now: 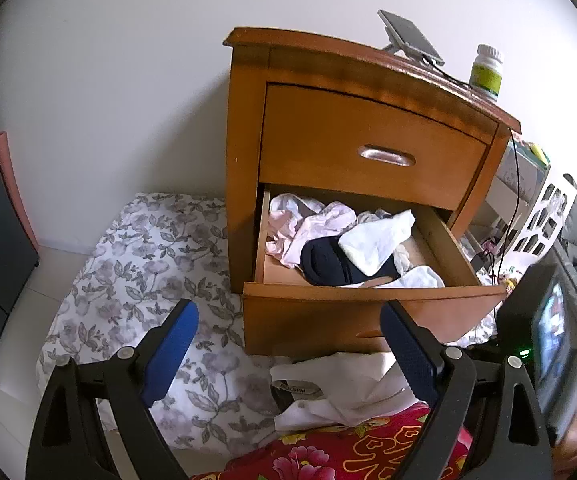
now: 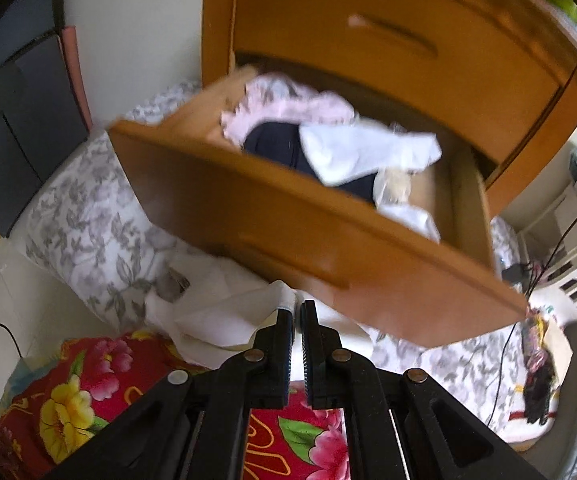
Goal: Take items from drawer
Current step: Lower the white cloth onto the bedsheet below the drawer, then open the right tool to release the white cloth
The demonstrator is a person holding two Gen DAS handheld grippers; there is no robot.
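Two sets of fingers hanging before the open drawer [image 1: 372,292]: left gripper [image 1: 288,356] gaping wide, empty; right gripper [image 2: 297,312] pinched shut, seemingly holding white cloth [image 2: 216,312]. Socks [image 1: 372,240] lying ahead, nearer left.

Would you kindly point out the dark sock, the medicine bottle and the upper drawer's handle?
dark sock [image 1: 324,262], left wrist view, on its middle.
medicine bottle [image 1: 487,74], left wrist view, on its label.
upper drawer's handle [image 1: 386,156], left wrist view, on its centre.

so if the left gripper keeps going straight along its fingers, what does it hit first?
Probably the open drawer's front panel: it sits dead ahead between the open left gripper fingers. Depth is unclear; the white garment below could come first.
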